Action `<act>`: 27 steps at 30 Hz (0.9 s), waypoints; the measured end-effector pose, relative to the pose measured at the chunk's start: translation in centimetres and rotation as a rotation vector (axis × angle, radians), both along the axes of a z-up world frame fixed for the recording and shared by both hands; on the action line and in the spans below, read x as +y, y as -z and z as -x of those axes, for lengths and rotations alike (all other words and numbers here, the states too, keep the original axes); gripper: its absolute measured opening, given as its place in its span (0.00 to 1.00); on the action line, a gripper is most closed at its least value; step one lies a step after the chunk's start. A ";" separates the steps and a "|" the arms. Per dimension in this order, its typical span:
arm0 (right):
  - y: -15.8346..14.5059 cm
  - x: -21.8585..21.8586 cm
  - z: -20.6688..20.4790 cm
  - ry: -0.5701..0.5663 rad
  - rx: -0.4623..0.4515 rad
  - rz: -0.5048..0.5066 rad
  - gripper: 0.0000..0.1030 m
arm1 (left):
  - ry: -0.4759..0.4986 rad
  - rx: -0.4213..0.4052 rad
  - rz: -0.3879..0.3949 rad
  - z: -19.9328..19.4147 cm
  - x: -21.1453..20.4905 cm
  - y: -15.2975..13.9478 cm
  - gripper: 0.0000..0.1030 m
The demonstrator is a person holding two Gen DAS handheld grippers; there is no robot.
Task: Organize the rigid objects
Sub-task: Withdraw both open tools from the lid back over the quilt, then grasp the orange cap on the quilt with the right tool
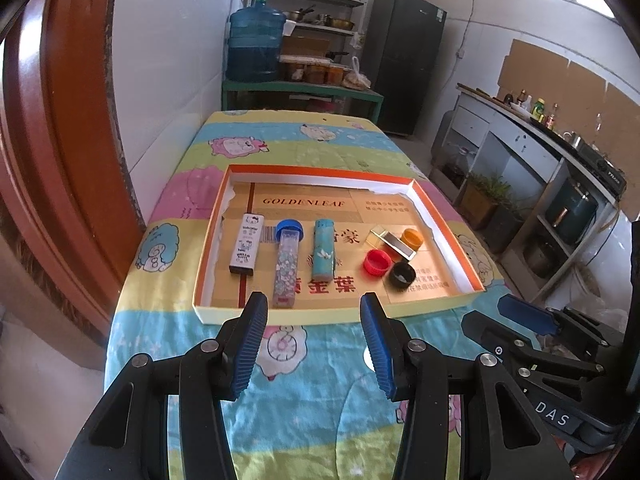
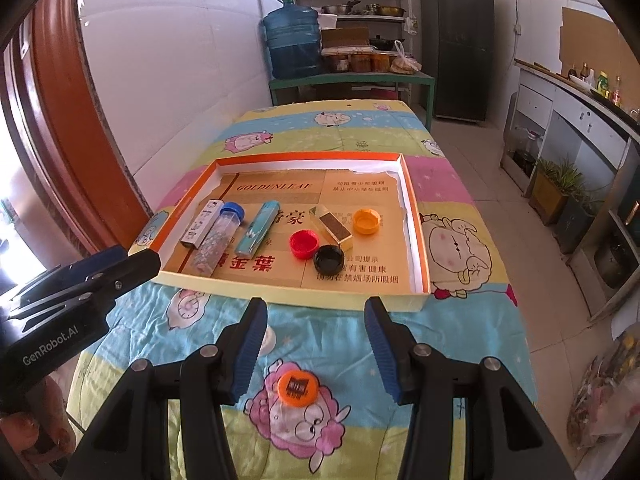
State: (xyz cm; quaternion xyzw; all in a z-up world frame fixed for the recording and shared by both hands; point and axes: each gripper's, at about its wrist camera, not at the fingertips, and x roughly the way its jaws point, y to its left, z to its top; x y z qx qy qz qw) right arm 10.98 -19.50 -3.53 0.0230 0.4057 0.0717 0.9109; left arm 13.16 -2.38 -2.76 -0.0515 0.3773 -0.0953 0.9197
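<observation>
Shallow cardboard tray (image 1: 448, 216) with orange rim and white inner walls, centre of both frames, on the cartoon-sheep cloth (image 1: 320, 380) covering the desk. Inside, toward frame left: white printed rectangular case (image 1: 247, 246), clear speckled tube with blue cap (image 1: 287, 266), teal cylindrical tube (image 1: 324, 254), lying side by side and roughly parallel. Toward frame right: small gold rectangular box (image 1: 394, 242), orange cap (image 1: 412, 239) just behind it, red ribbed cap (image 1: 376, 262) and black cap (image 1: 402, 275) side by side in front. Printed gold lining on tray floor, with lettering.

Seen only from the right wrist: another orange cap (image 2: 298, 387), round, with a dark printed top, outside the tray on the cloth at lower centre, framed between the black fingers. In the left wrist view only a white round patch there, mostly hidden by a finger.

Left tongs (image 1: 314, 344) parted about halfway, ribbed blue pads, nothing between them, above the cloth just short of the tray's near wall. Right tongs (image 2: 316, 346) likewise half open, gripping nothing. Each pair also visible at the other view's edge. Fingertips of a hand (image 2: 36, 436) at lower left of the right wrist view.
</observation>
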 end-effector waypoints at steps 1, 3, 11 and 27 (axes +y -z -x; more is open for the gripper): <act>0.0 0.0 0.3 0.001 0.000 0.000 0.49 | 0.002 0.000 0.001 0.3 0.0 -0.1 0.48; -0.1 -0.1 0.5 0.000 0.000 0.000 0.49 | 0.003 -0.002 0.002 0.8 -0.1 -0.2 0.48; 0.3 0.1 2.2 -0.001 0.009 0.005 0.49 | 0.008 0.001 0.012 2.3 -0.1 0.0 0.48; 3.7 1.0 3.5 -0.032 0.070 0.006 0.49 | 0.010 0.027 0.025 3.6 -0.3 2.4 0.48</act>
